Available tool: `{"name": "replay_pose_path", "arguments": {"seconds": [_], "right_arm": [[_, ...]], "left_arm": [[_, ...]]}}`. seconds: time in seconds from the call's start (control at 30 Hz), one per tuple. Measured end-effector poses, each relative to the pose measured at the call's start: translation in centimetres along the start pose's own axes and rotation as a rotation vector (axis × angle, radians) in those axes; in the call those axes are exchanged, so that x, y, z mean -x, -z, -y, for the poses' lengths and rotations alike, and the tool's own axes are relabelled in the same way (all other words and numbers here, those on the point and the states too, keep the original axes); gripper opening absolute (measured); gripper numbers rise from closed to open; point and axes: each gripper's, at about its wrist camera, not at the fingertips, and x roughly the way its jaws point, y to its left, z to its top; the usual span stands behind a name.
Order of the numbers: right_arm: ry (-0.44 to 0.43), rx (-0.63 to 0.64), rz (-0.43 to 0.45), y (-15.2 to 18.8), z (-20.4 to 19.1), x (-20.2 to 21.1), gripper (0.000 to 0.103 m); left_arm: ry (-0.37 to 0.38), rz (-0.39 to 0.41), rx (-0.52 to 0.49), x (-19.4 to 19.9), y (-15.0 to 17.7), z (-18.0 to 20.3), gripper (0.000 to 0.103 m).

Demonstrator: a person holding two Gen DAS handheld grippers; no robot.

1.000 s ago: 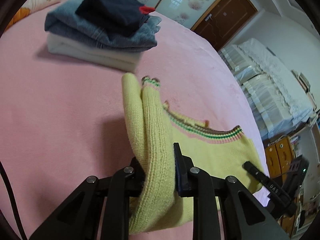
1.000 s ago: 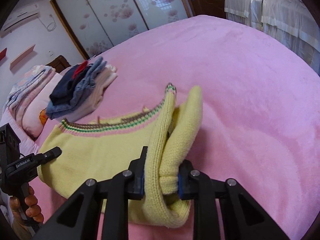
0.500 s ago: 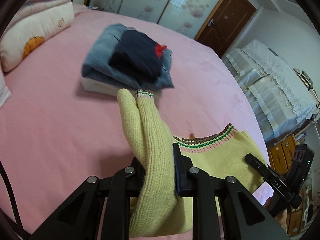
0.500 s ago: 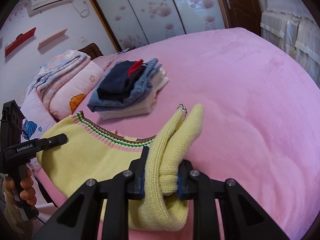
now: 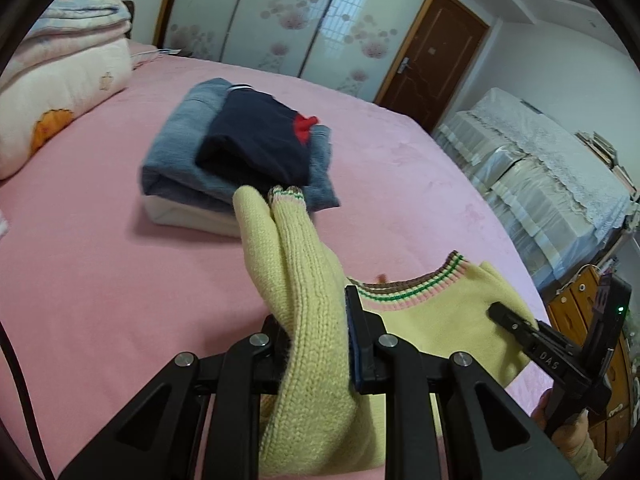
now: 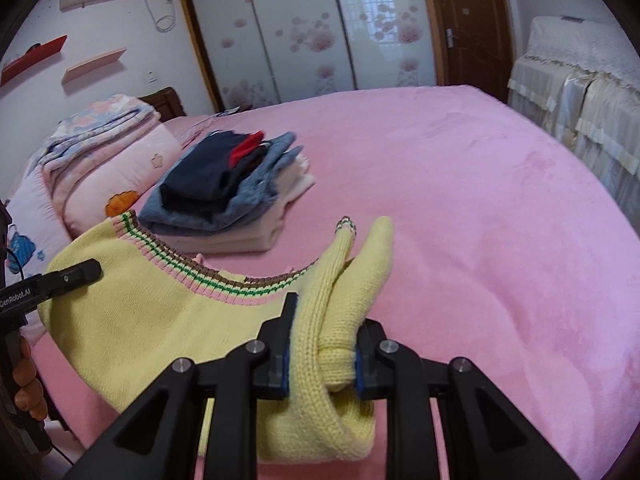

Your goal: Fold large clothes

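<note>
One yellow sweater (image 5: 432, 320) lies on the one pink bed (image 5: 100, 264). Beyond the sweater sits one stack of folded clothes (image 6: 224, 196) — three visible layers: navy, grey-blue, white. Two grippers — left gripper (image 5: 316, 344), right gripper (image 6: 322, 344). Two wall shelves (image 6: 94, 65) hang above the bed.

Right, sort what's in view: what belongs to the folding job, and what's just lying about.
In the job:
- yellow sweater
- left hand-held gripper, shut on it
- right hand-held gripper, shut on it
- stack of folded clothes

Lying about:
- pink bed underneath
- pillows and quilt
- wardrobe doors
</note>
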Motion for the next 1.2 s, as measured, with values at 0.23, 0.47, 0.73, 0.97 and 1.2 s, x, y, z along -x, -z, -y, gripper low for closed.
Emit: {"name": "replay_pose_path", "arguments": {"seconds": [0.23,0.47,0.73,0.97,1.2], "right_arm": [[0.136,-0.013,0.027,1.2,5.1,-0.8,0.021],[0.212,-0.028,-0.152,6.0,8.2,-5.7,0.021],[0.239,-0.043,-0.211,6.8,8.9,-5.6,0.046],[0.223,-0.057,-0.180,6.8,10.2,-2.3,0.049],[0.174,-0.137,-0.136,7.5,12.9,0.9,0.049]], "left_arm": [[0.041,-0.045,0.023,-6.9,2.6,0.6,0.017],[-0.047,-0.157,0.020,-10.8,6.0,0.0,0.018],[-0.143,-0.153,-0.090,-9.9,5.2,3.0,0.018],[-0.273,-0.144,-0.335,-9.7,4.0,11.4,0.018],[-0.262,-0.193,-0.475,-13.2,5.1,20.1,0.018]]}}
